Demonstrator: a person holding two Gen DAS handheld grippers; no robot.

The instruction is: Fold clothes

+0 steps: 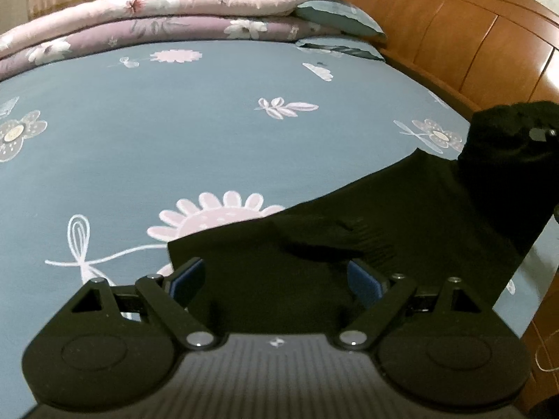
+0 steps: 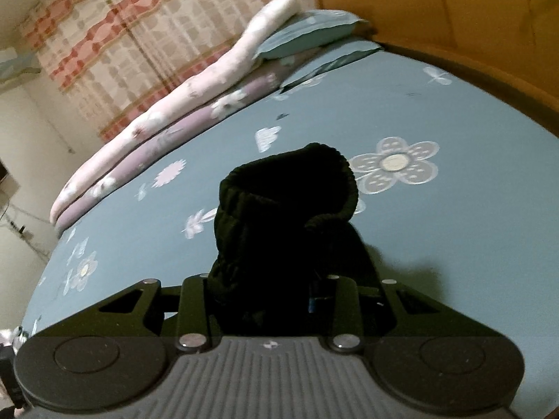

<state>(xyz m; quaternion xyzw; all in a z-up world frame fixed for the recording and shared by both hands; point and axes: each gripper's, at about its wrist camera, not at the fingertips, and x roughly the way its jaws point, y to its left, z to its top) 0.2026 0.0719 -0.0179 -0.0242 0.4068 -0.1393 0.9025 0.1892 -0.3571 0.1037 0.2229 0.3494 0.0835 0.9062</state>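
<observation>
Your left gripper [image 1: 276, 279] hangs with its jaws spread wide above a black garment [image 1: 367, 230], gripping nothing; its blue pads [image 1: 363, 279] stand apart over the dark cloth, though you cannot tell whether they brush it. The garment lies across the near right part of a blue bedsheet [image 1: 209, 132] printed with pale flowers; its far end rises to your right gripper [image 1: 538, 134], seen at the right edge. In the right wrist view, your right gripper [image 2: 269, 289] is clenched on a bunched, ribbed part of the garment [image 2: 286, 202], held above the sheet; folded quilts [image 1: 157, 17] and pillows [image 1: 339, 15] lie along the far side, beside a wooden headboard [image 1: 471, 35].
</observation>
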